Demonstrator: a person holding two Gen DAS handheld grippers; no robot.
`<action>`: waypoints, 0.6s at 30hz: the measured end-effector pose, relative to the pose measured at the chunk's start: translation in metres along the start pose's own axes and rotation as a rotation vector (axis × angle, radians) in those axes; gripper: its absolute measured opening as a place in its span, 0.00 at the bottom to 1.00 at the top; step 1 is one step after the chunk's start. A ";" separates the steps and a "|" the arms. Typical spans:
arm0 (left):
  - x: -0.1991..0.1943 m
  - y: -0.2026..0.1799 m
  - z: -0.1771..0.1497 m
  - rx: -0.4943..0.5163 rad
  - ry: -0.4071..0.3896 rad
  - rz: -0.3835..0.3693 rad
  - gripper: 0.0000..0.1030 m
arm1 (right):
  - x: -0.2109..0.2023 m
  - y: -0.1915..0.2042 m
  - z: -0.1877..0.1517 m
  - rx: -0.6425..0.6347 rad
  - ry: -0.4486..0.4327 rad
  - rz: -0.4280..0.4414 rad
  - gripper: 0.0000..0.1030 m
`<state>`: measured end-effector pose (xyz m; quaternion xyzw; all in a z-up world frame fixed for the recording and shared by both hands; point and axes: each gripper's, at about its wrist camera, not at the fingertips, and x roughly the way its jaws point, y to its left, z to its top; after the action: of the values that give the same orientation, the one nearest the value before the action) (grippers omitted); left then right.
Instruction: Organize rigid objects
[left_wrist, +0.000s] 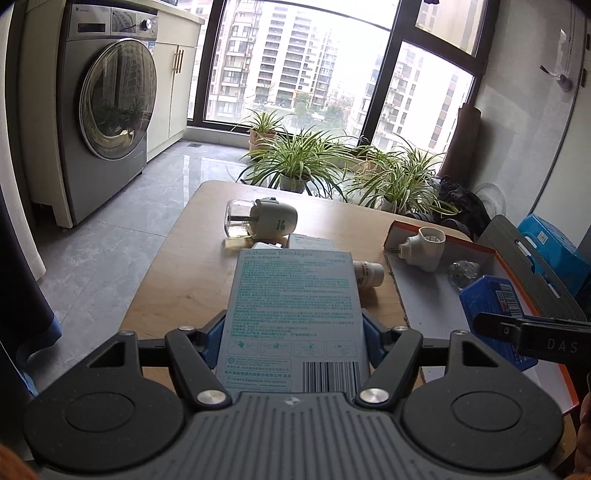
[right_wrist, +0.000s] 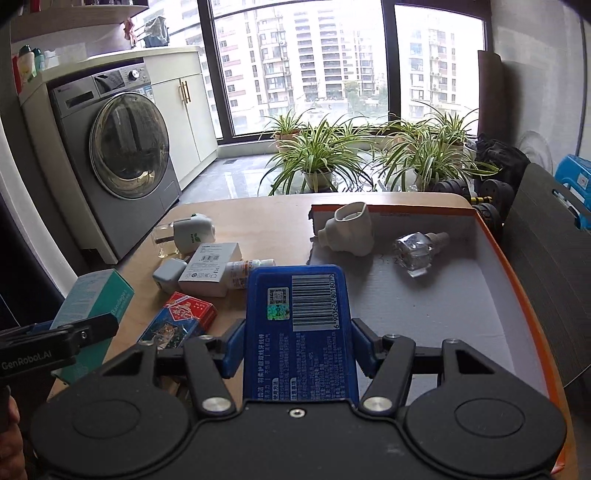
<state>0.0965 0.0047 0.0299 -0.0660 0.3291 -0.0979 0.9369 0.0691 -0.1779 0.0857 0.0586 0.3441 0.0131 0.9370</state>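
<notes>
My left gripper (left_wrist: 292, 341) is shut on a pale blue adhesive bandages box (left_wrist: 293, 314), held above the wooden table (left_wrist: 177, 280). It also shows in the right wrist view (right_wrist: 94, 299). My right gripper (right_wrist: 298, 345) is shut on a dark blue box with a barcode (right_wrist: 299, 325), held over the front of the orange-edged cardboard tray (right_wrist: 443, 306). In the tray lie a white plug-in device (right_wrist: 349, 230) and a clear glass bottle (right_wrist: 415, 251).
On the table lie a plug-in device with a glass bottle (left_wrist: 258, 218), a white box (right_wrist: 210, 267), a small grey adapter (right_wrist: 168, 275), a white bottle (left_wrist: 369, 271) and a pack of playing cards (right_wrist: 181, 319). A grey chair (right_wrist: 546, 266) stands right.
</notes>
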 end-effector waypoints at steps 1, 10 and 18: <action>-0.001 -0.003 0.000 -0.001 0.000 -0.006 0.70 | -0.004 -0.003 -0.001 0.003 -0.005 -0.006 0.69; -0.008 -0.041 -0.005 0.032 0.003 -0.075 0.70 | -0.037 -0.030 -0.013 0.034 -0.041 -0.050 0.69; -0.006 -0.070 -0.009 0.054 0.017 -0.131 0.70 | -0.056 -0.053 -0.019 0.068 -0.065 -0.089 0.69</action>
<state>0.0768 -0.0627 0.0396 -0.0613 0.3294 -0.1683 0.9270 0.0135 -0.2326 0.1006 0.0751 0.3158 -0.0423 0.9449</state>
